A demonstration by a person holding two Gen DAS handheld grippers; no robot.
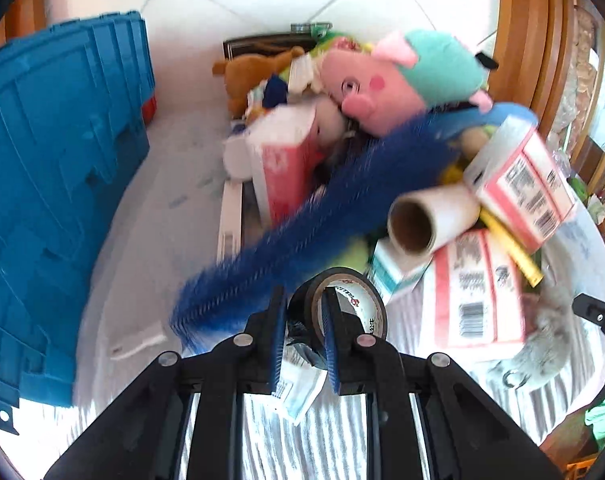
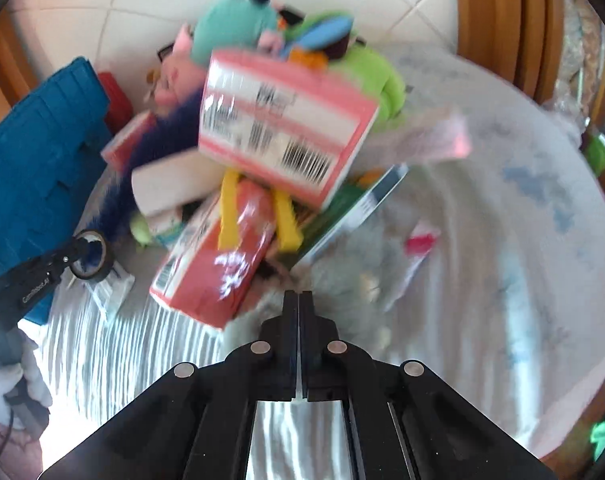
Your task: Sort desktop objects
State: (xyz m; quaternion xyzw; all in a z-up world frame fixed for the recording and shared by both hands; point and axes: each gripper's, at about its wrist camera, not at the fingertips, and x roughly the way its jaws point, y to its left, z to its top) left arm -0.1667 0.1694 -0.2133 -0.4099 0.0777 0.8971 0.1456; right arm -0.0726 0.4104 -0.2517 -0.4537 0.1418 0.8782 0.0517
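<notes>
Gripping the black tape roll (image 1: 344,300) in our left gripper (image 1: 304,320), jaws clamped; right gripper (image 2: 298,300) jaws together, empty.

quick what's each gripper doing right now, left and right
Left gripper: closed on the roll of black tape, one finger through its hole.
Right gripper: fingers closed together, nothing visible between them.

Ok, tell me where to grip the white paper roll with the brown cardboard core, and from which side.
Probably grip the wall of the white paper roll at its open end, one finger inside the core, one outside. Come from the near side: the hollow end faces that way, while the far end sits against the pink-and-white carton.
</notes>
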